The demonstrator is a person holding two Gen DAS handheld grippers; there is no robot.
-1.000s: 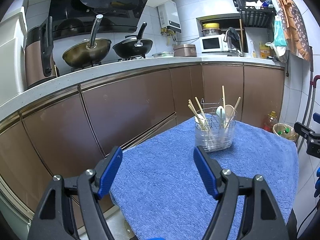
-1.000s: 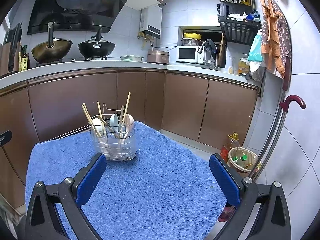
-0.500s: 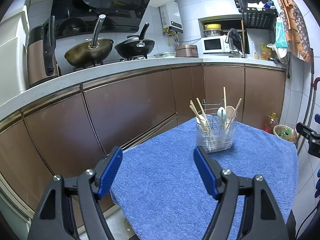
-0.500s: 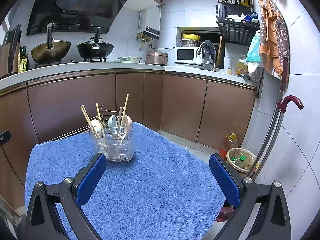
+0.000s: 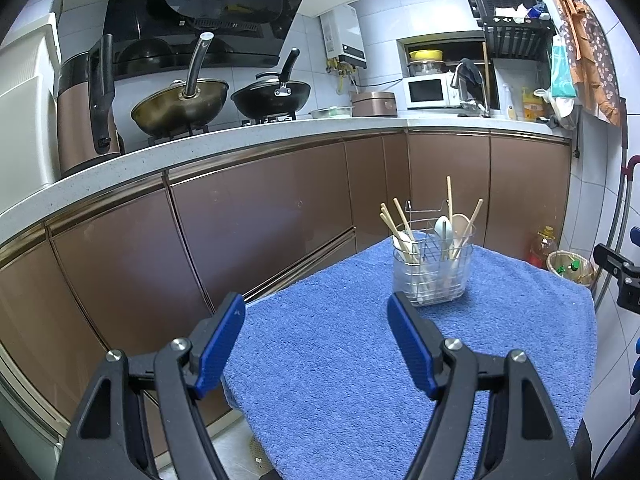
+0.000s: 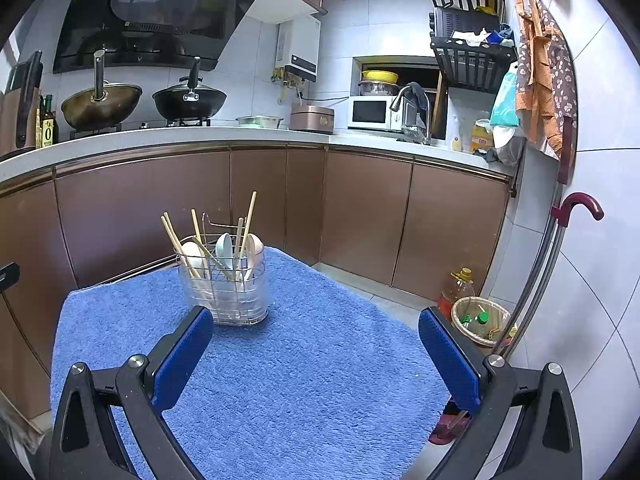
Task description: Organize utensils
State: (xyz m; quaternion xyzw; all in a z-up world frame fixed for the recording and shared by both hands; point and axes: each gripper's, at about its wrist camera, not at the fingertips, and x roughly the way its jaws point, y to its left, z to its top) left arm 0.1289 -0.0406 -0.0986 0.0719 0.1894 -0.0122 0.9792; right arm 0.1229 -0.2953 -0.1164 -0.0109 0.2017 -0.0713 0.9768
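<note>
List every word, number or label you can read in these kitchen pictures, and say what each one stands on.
"0": label of the dark bottle on the counter.
Range hood stickers: too small to read.
Water heater panel: too blurred to read.
Yellow bottle by the sink: print unreadable.

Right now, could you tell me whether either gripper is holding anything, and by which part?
Nothing is held. The left gripper and the right gripper are both open and empty above the blue towel, short of the utensil holder.
</note>
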